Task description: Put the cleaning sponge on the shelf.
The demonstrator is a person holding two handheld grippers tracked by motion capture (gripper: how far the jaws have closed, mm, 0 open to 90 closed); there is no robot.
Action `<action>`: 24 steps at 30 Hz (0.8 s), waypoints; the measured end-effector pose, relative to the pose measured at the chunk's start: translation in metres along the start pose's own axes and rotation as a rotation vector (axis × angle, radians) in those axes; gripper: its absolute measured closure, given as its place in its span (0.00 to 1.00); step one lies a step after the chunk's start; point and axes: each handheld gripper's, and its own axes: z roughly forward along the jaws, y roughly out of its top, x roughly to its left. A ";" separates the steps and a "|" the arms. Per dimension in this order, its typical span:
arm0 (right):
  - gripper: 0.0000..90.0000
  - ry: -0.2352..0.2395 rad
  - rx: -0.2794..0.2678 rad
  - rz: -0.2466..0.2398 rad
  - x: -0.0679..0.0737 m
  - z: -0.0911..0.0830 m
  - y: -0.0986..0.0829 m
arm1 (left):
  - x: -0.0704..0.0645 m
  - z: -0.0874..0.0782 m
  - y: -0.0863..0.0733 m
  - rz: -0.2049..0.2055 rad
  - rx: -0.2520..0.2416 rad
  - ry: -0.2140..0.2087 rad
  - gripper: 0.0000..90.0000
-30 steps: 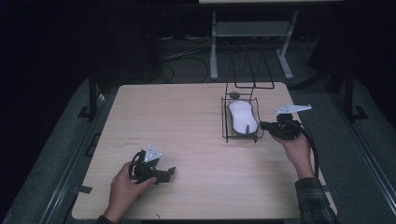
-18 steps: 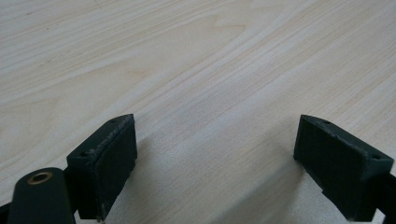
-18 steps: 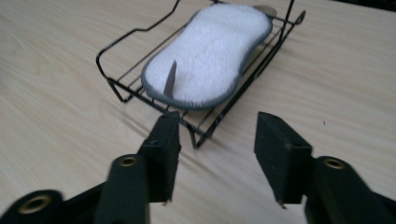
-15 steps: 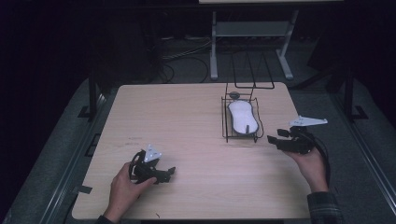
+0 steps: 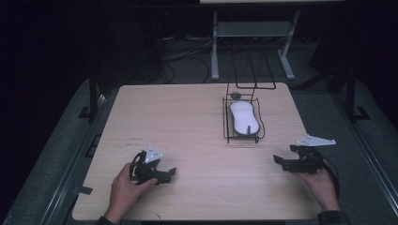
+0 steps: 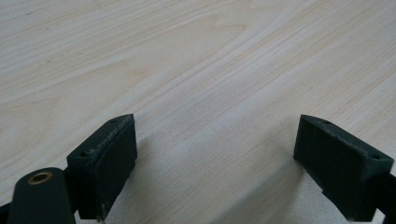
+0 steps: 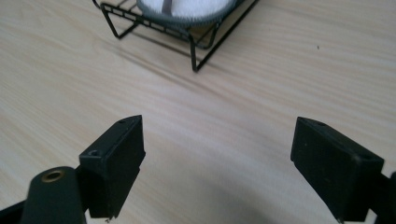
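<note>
The white oval dish with a grey rim [image 5: 244, 118] lies in the black wire rack [image 5: 227, 123], long axis running away from the person, ahead-left of the nearer right gripper [image 5: 287, 161], both it and the left gripper [image 5: 165, 174] wide open and empty.

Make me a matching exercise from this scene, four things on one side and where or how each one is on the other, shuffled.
Things:
1. left gripper
2. right gripper
3. white oval dish
4. wire rack

Descriptions:
A. lies inside the black frame
B. open, near the table's right edge
C. stands on the table's far right part
D. open, at the near left

Pairs: 1-D, 2-B, 3-A, 4-C
</note>
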 end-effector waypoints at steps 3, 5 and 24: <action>0.15 -0.008 0.009 0.001 0.002 -0.001 -0.009 | 0.000 0.000 0.000 0.000 0.000 0.000 0.14; 0.15 -0.018 0.021 0.016 0.003 -0.002 -0.014 | 0.000 0.000 0.000 0.001 0.000 0.000 0.14; 0.03 -0.090 0.080 -0.020 0.013 0.009 -0.047 | 0.000 0.000 0.000 0.000 -0.001 0.000 0.14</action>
